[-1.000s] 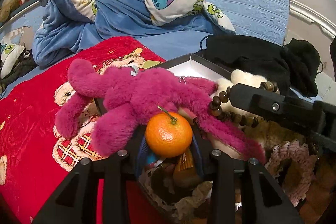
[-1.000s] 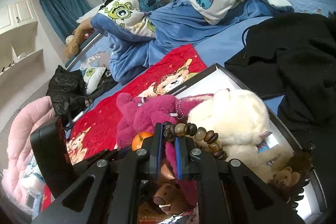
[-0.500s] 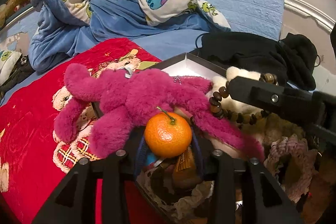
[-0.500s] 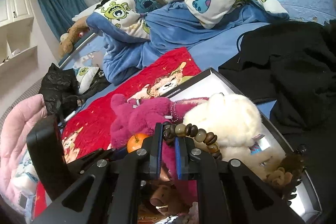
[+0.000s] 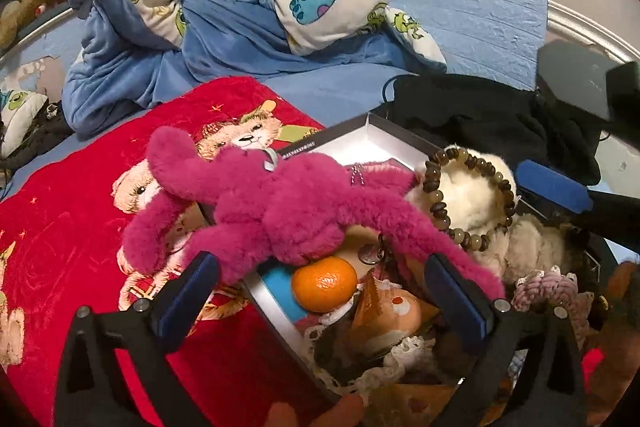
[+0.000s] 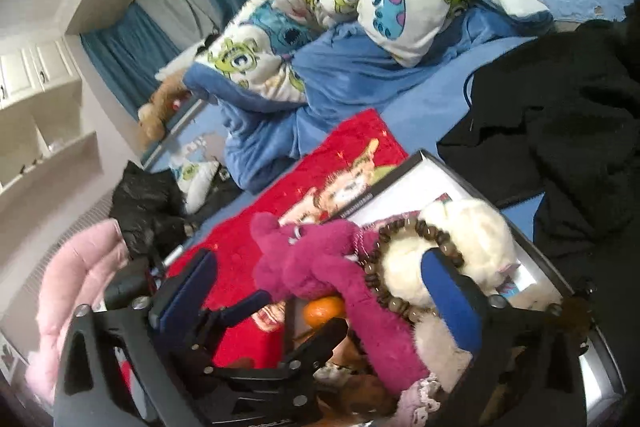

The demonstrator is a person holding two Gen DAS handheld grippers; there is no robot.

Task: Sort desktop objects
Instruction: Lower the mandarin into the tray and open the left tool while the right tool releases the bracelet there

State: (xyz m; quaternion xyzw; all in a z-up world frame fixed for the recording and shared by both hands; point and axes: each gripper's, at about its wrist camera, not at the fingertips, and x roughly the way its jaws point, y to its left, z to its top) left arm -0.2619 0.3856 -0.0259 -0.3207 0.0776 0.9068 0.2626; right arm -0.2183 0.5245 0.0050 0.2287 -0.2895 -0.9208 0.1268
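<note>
Both tools stand wide open with nothing gripped: the left tool (image 5: 320,283) hovers over the orange (image 5: 324,283), which lies in the box (image 5: 384,135) under the magenta plush (image 5: 280,203); the right tool (image 6: 320,279) sits beside the bead bracelet (image 6: 400,259) draped on the cream plush (image 6: 468,227).

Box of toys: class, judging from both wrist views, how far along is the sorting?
Done: the orange, bead bracelet, magenta plush and white plush lie in the box. In hand: nothing; the left gripper and right gripper are both open. Left: nothing loose shows on the red blanket; the magenta plush overhangs the rim.
</note>
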